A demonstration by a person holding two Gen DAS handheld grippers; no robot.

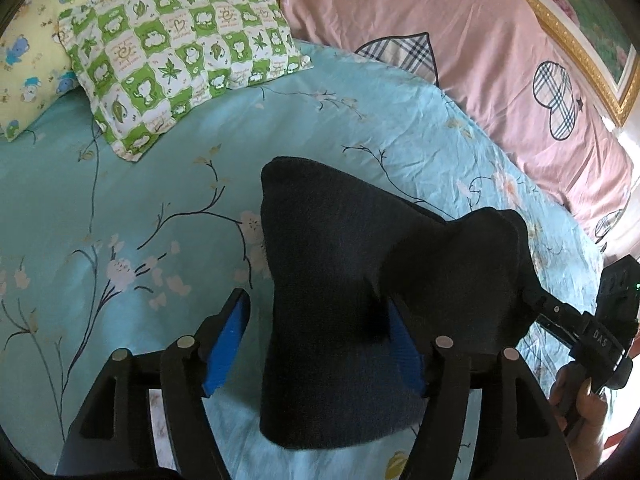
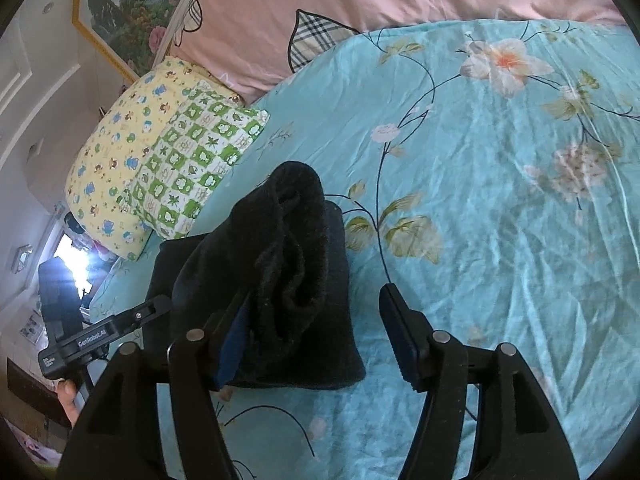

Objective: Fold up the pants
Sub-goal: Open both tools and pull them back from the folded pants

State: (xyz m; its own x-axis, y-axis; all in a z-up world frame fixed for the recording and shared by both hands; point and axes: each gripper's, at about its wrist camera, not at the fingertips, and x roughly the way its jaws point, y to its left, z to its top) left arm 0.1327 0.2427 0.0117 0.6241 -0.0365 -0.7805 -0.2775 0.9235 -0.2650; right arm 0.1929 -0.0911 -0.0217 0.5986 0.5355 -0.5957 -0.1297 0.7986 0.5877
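Both grippers are low over the bed, pointing across the turquoise floral sheet (image 1: 120, 200) toward the pillows. The left gripper (image 1: 320, 312) has its blue-padded fingers (image 1: 224, 348) spread wide, and the dark pants (image 1: 340, 300) are draped between them — the cloth covers most of the right-hand finger while the left-hand one stands clear of it. From the other side, the right gripper (image 2: 320, 320) is also wide apart: its left finger is tucked against, and partly hidden under, the bunched fabric, and its right finger (image 2: 400, 332) sits well off the cloth over bare sheet. Whether either gripper truly bears on the cloth I can't tell.

The pants (image 2: 280, 272) lie on the sheet as a thick, roughly folded bundle, with a rumpled upper layer heaped on a flatter layer beneath. In the left view the bundle rises into two humps, one near the centre and one toward the other gripper's body (image 1: 580, 328), which comes in at the right edge with a hand (image 1: 580, 404) around its handle.

Beyond the bundle, a green-and-white checked pillow (image 1: 180, 60) rests partly on a yellow cartoon-print pillow (image 1: 28, 60). A pink duvet (image 1: 460, 40) with plaid heart patches is piled along the far side, and a gold-framed picture (image 2: 128, 8) hangs on the wall behind it.
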